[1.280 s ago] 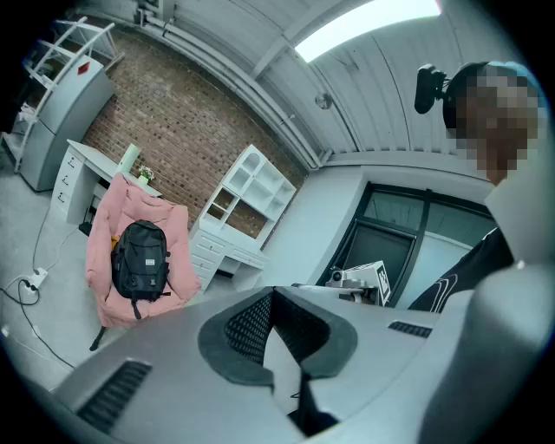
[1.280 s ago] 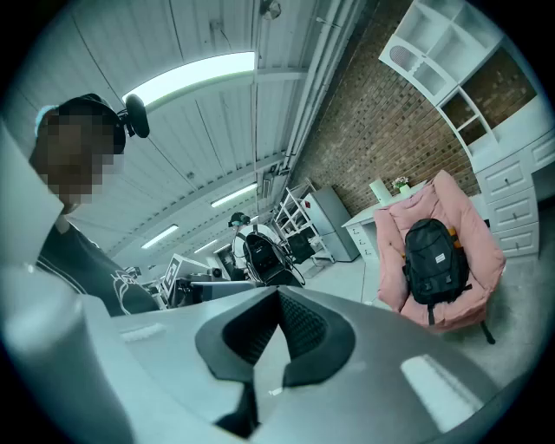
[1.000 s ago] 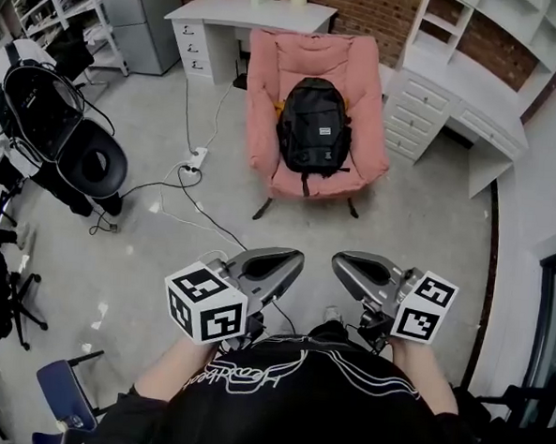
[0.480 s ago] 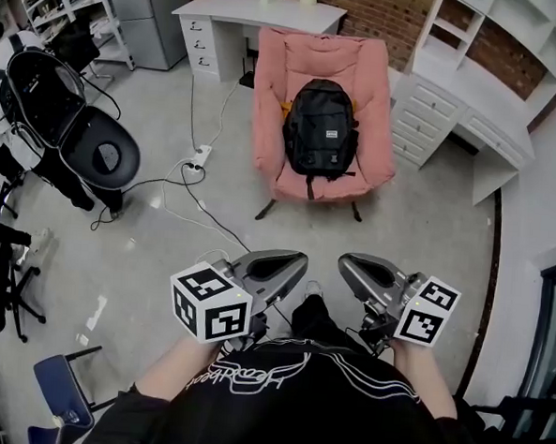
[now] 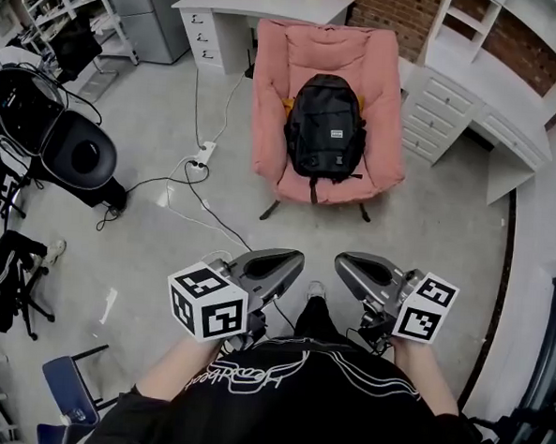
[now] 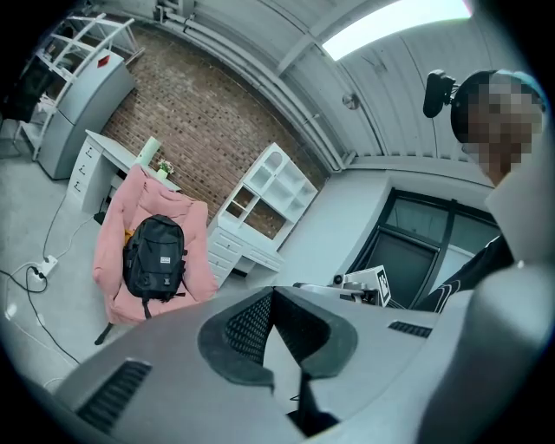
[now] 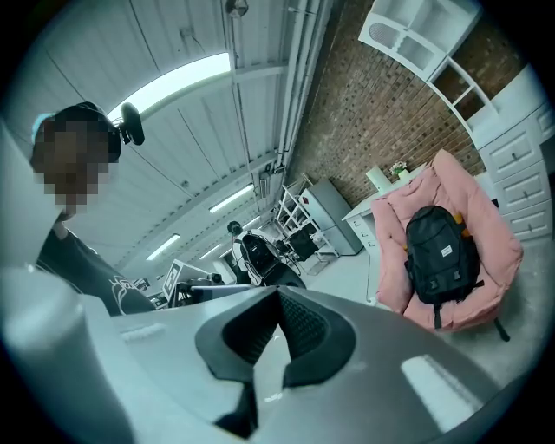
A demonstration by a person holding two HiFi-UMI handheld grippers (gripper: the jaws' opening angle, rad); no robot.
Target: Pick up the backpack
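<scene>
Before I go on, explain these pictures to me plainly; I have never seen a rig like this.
No robot here: a person holds a grey two-jaw tool in each hand, the left gripper and the right gripper. One picture comes from a camera on the person's head, looking down. The other two come from cameras riding on each gripper, looking along its jaws. Both grippers are shut and empty. Ahead, a black fabric backpack sits on a pink padded armchair, untouched.

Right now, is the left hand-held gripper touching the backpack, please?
Apart. The head view shows the left hand-held gripper near the person, with a stretch of floor between it and the backpack on the pink chair.
</scene>
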